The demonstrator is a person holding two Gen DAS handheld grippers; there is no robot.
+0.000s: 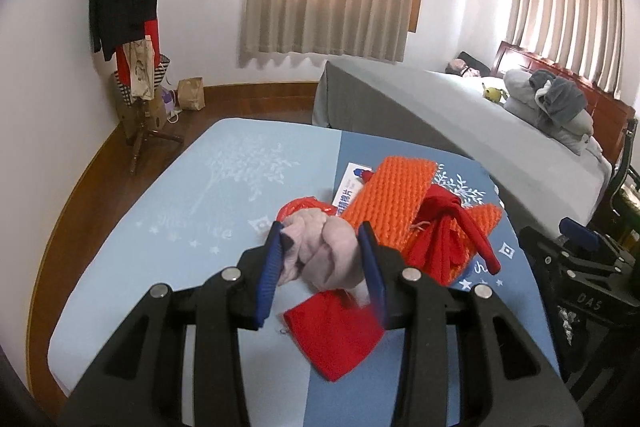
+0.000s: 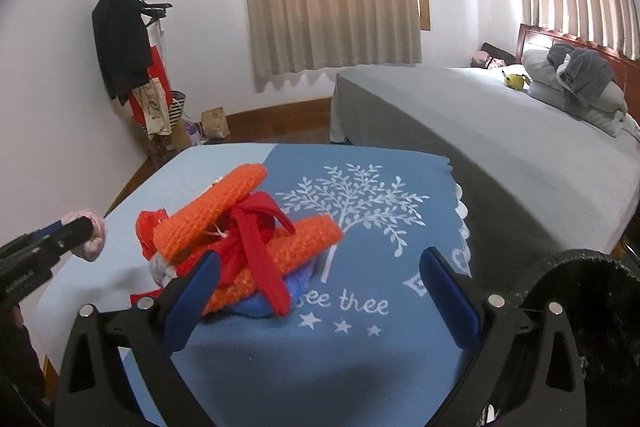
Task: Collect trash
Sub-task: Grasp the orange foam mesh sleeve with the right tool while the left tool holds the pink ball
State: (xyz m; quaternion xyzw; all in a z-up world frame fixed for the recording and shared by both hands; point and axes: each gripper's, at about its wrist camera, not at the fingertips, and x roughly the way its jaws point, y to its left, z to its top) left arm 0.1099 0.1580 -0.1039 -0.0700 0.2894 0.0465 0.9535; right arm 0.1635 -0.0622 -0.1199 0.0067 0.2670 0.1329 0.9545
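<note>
Left wrist: the left tongs [image 1: 324,251] pinch a pink wad [image 1: 316,253], lifted clear of the counter [image 1: 168,211] for binning.

Right wrist: the right tongs [image 2: 320,291] gape empty near the orange pile [image 2: 240,227], beside the black bin [image 2: 592,307].

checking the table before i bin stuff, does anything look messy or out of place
Yes: a loose heap of orange netted foam sleeves, tangled red fabric strips and a blue-and-white card sits jumbled on the blue tree-print tablecloth, overlapping at odd angles.
</note>
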